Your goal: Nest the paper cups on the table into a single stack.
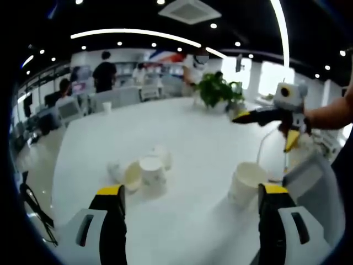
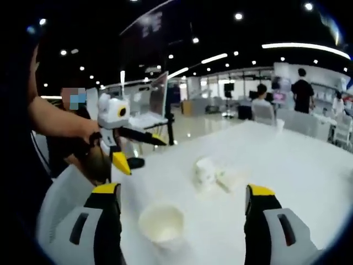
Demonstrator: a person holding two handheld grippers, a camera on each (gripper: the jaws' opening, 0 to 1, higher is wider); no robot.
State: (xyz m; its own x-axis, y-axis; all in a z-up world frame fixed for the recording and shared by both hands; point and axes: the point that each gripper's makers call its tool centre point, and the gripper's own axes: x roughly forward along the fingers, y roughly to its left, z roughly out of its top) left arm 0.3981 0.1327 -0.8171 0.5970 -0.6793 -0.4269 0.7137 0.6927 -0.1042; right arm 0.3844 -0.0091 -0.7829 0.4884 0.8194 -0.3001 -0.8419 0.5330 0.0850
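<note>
White paper cups lie on a white table (image 1: 187, 132). One cup (image 1: 246, 183) stands upright alone, just inside my left gripper's right jaw. A cluster (image 1: 144, 170) holds an upright cup (image 1: 153, 174) and others tipped on their sides. My left gripper (image 1: 192, 190) is open and empty, short of the cups. My right gripper (image 1: 263, 132), held by a hand, hovers open over the table's right side. In the right gripper view the lone cup (image 2: 161, 223) sits between the open right gripper (image 2: 183, 190) jaws, the cluster (image 2: 212, 174) lies beyond, and the left gripper (image 2: 144, 157) hangs open at left.
A potted plant (image 1: 218, 91) stands at the table's far edge, and a small cup (image 1: 106, 106) sits far back left. A laptop (image 2: 151, 105) is open beyond the table. Chairs, desks and people fill the room behind.
</note>
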